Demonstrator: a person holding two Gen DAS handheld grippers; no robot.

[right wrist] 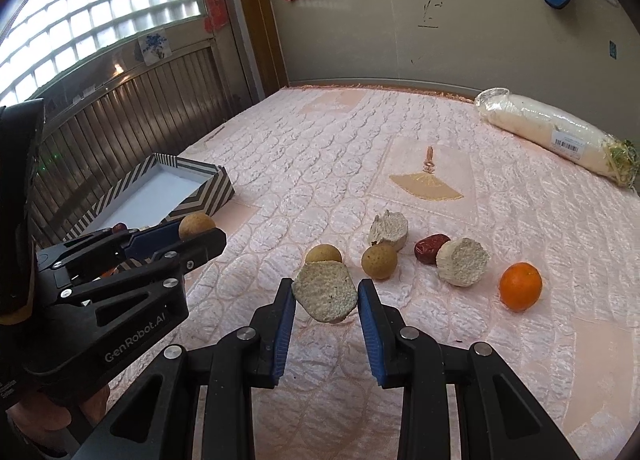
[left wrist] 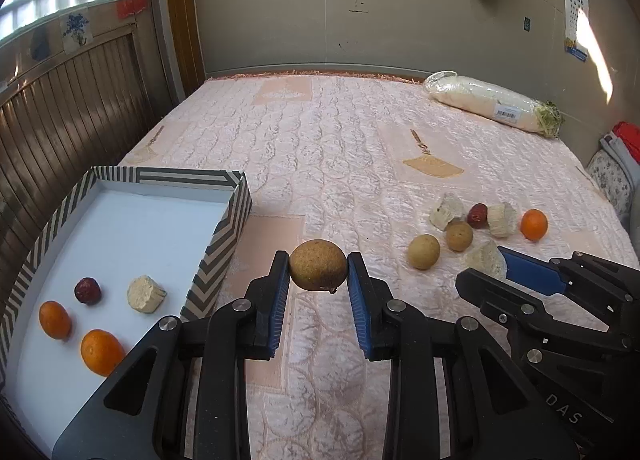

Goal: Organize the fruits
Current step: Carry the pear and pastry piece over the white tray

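My left gripper (left wrist: 318, 266) is shut on a round brown fruit (left wrist: 318, 265), held above the pink quilt just right of the striped box (left wrist: 224, 228). Inside the box lie two oranges (left wrist: 55, 319), a red date (left wrist: 87, 291) and a pale chunk (left wrist: 145, 294). My right gripper (right wrist: 327, 294) is shut on a pale rough chunk (right wrist: 325, 291), lifted over the quilt. Behind it on the quilt lie two brown round fruits (right wrist: 379, 261), a red date (right wrist: 430, 248), two more pale chunks (right wrist: 462, 261) and an orange (right wrist: 520, 286). The left gripper (right wrist: 192, 234) also shows at the left of the right wrist view.
A long white radish wrapped in plastic (left wrist: 492, 102) lies at the far right of the bed by the wall. Folded cloth (left wrist: 616, 168) sits at the right edge. A wood-panelled wall (left wrist: 72, 108) runs along the left behind the box.
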